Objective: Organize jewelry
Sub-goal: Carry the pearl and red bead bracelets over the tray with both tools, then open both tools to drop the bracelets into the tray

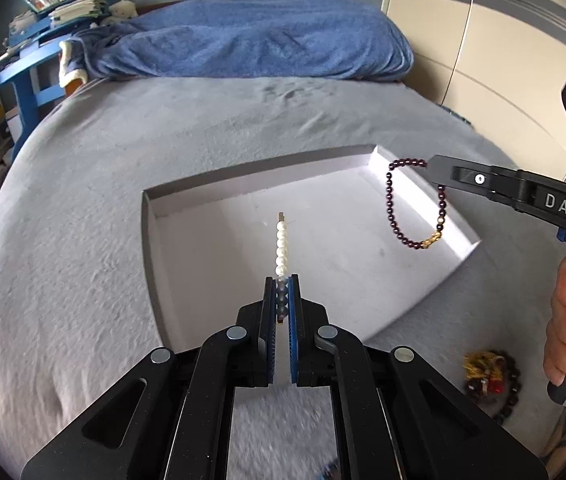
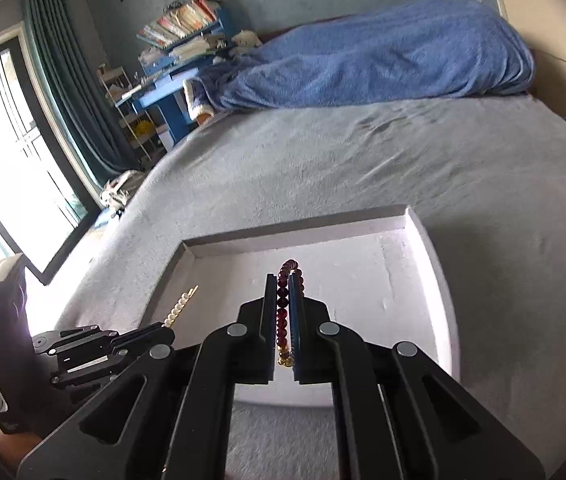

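Pearl clip (image 1: 281, 249) clamped in left gripper (image 1: 281, 285), garnet bracelet (image 1: 390, 200) pinched in right gripper (image 2: 283, 280); both above white tray (image 1: 219, 192); lower each well apart inside before releasing.

My black gripper (image 1: 281, 284) blue-padded; pearl strand (image 1: 281, 248) white; bracelet (image 1: 415, 204) dark garnet, gold charm; tray (image 1: 219, 188) white; bedspread (image 1: 103, 200) grey; blanket (image 1: 251, 40) blue.

This is a bedroom in a home, with a big gray bed (image 2: 403, 168), a blue blanket (image 2: 371, 64), a blue bookshelf (image 2: 187, 24), and green curtains (image 2: 67, 92) by the window (image 2: 7, 160).
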Motion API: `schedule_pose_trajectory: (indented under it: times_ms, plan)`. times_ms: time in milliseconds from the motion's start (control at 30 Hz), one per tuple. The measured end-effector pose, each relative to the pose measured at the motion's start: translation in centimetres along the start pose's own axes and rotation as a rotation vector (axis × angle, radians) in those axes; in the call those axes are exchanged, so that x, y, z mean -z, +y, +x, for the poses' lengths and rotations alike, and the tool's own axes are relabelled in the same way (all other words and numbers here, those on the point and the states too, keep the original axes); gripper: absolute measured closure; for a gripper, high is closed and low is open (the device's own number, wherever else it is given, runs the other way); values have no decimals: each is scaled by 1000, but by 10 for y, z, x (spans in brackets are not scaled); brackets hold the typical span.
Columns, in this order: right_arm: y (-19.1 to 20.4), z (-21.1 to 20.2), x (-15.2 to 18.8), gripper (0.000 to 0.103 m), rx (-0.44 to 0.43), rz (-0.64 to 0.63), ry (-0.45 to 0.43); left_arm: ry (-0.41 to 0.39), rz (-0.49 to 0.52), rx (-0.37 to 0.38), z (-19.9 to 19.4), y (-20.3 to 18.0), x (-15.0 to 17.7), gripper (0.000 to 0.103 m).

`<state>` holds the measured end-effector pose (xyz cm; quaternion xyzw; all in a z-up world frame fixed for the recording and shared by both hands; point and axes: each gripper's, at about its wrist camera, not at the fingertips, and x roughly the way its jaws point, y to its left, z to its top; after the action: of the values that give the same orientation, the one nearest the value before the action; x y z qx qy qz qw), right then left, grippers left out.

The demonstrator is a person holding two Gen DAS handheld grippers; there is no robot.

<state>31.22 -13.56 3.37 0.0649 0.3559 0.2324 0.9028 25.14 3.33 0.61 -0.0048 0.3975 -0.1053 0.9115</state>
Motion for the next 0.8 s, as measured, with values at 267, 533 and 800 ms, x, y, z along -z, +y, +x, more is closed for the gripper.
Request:
schedule_pose_trajectory:
  times_ms: [267, 533, 800]
  plan:
    - [-24, 39, 4, 97, 32, 33, 80, 78, -12, -20, 37, 4, 4, 97]
    - [-36, 47, 12, 97, 91, 33, 122, 95, -27, -27, 42, 8, 7, 95]
    - [-42, 37, 14, 82, 121, 28, 109, 25, -30, -17, 22, 4, 7, 53]
